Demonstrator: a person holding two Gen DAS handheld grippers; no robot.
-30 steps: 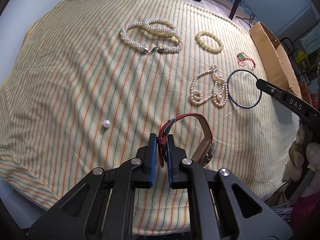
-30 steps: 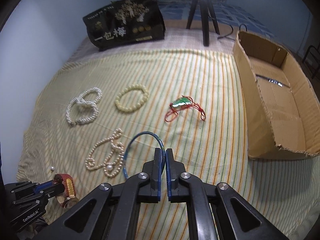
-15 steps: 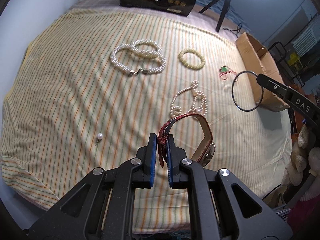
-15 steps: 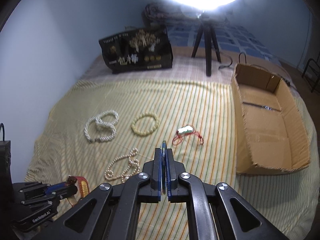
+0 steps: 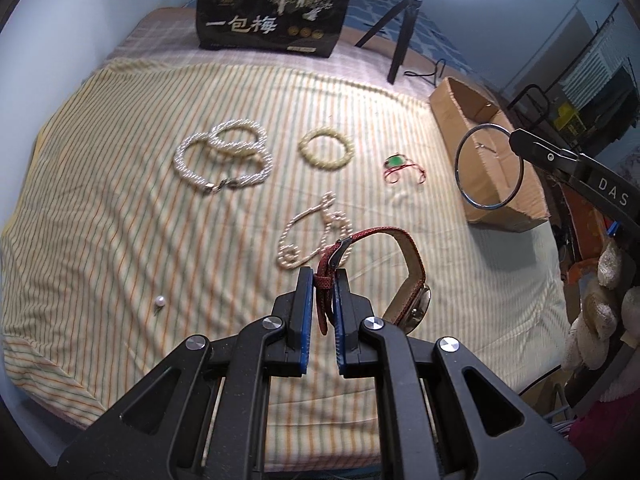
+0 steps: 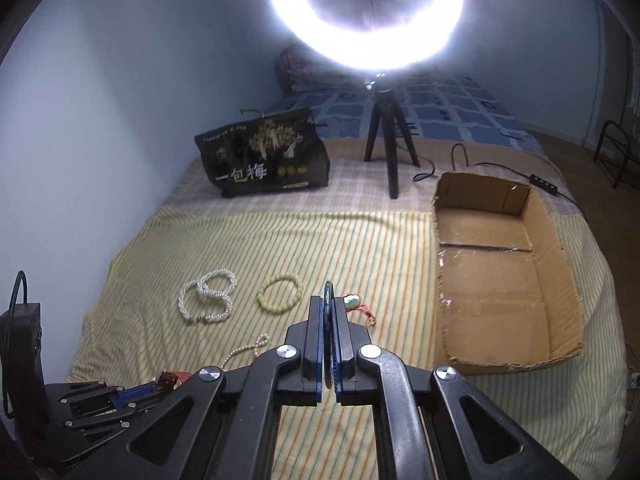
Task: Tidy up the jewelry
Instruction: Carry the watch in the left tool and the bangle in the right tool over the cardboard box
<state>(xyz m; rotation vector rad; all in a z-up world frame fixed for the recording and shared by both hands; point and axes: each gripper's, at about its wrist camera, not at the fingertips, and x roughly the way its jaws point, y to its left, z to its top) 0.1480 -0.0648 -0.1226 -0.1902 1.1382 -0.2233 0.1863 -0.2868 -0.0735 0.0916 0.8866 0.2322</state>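
My left gripper (image 5: 323, 276) is shut on the strap of a red watch (image 5: 402, 258), which hangs in the air above the striped bedspread (image 5: 120, 200). In the left wrist view my right gripper (image 5: 520, 142) comes in from the right, shut on a thin dark bangle (image 5: 460, 176) held up in front of the cardboard box (image 5: 452, 96). The right wrist view shows that gripper (image 6: 329, 300) pinching the bangle (image 6: 329, 290) edge-on, with the left gripper (image 6: 152, 390) and the watch (image 6: 172, 378) low at the left. The open box (image 6: 500, 292) lies to the right.
On the bedspread lie a thick pearl necklace (image 5: 224, 160), a pale bead bracelet (image 5: 326, 152), a green pendant on red cord (image 5: 400, 164), a thin pearl strand (image 5: 312, 236) and a single pearl (image 5: 160, 301). A black bag (image 6: 264, 160) and a ring-light tripod (image 6: 390, 136) stand behind.
Both grippers have risen with the watch and the bangle, so the bedspread looks farther away. The views have tilted up, and the ring light has come into sight.
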